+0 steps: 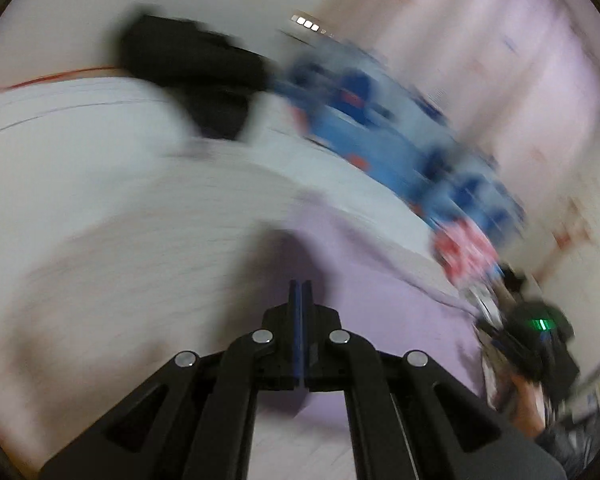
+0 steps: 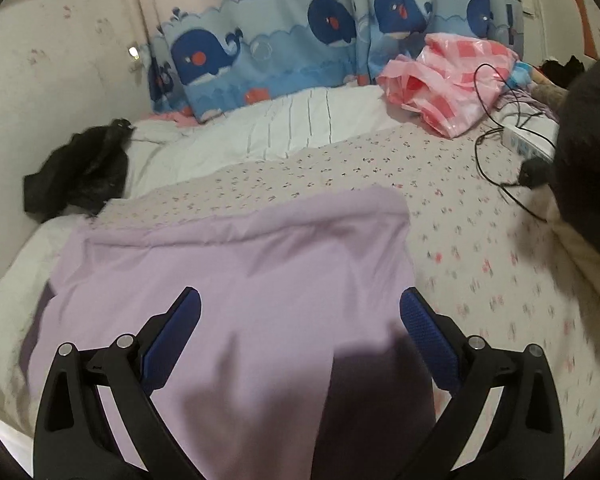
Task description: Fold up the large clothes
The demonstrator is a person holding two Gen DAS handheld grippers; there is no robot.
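Note:
A lilac garment [image 2: 236, 280] lies spread on the bed, its far edge folded over. My right gripper [image 2: 300, 308] is open and empty just above its near part. In the blurred left wrist view the same lilac cloth [image 1: 380, 300] lies under and ahead of my left gripper [image 1: 301, 284], whose jaws are pressed together; I cannot tell whether cloth is pinched between them. The other hand-held gripper [image 1: 540, 344] shows at the right edge of that view.
The bed has a floral sheet [image 2: 480, 240] and a white striped duvet [image 2: 280, 128]. A black garment [image 2: 80, 172] lies at the left by the wall. A pink checked bag [image 2: 452, 80], a power strip with cables [image 2: 524, 140] and whale-print curtains [image 2: 260, 60] are at the back.

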